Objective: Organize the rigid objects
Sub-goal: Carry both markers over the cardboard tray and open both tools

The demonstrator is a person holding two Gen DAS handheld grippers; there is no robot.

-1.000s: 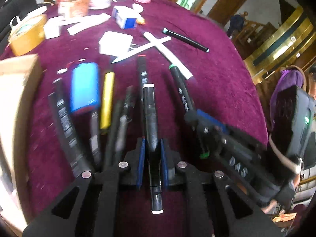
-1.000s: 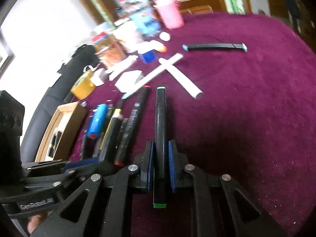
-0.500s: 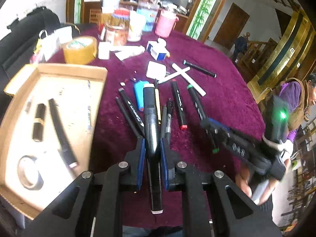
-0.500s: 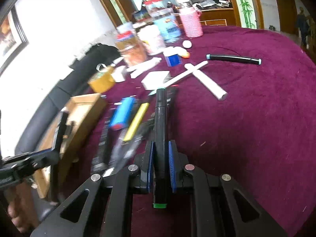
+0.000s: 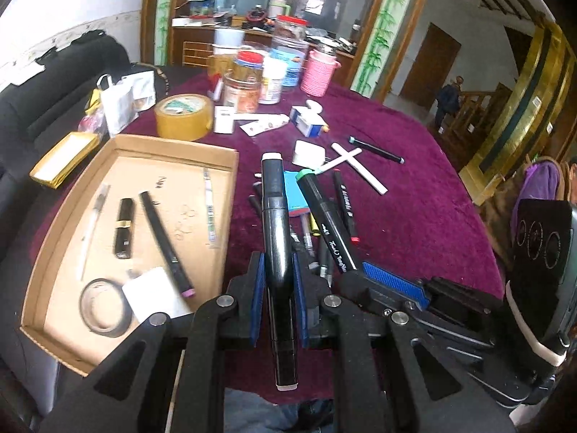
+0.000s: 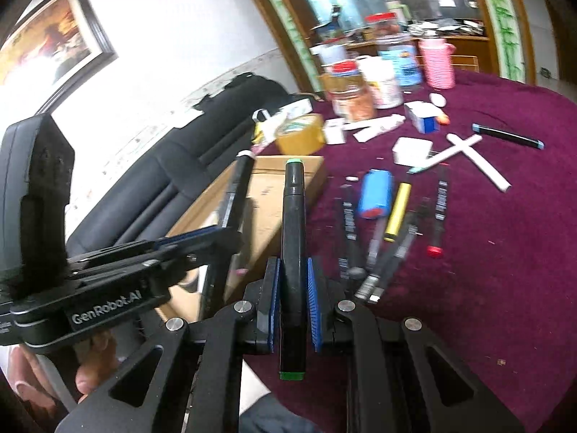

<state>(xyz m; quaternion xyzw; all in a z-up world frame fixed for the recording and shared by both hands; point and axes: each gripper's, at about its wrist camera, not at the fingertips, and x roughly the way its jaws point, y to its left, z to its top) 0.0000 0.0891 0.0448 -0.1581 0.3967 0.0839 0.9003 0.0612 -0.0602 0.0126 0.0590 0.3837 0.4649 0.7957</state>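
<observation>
Left gripper (image 5: 276, 285) is clamped on a black marker with white caps (image 5: 276, 238), pointing to 12 o'clock above the purple table (image 5: 414, 216). Right gripper (image 6: 293, 299) is squeezed onto a black marker with green caps (image 6: 293, 238). At 10 o'clock from the left one sits the cardboard tray (image 5: 54, 252), already holding a purple-tipped marker (image 5: 164, 238). Loose pens (image 6: 396, 216) lie past it, jars (image 5: 249, 79) far back.

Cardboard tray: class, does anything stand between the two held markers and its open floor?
Nothing visible blocks either marker. The white-capped marker in the left gripper and the green-capped marker in the right gripper sit beside the cardboard tray, whose middle floor is bare.
</observation>
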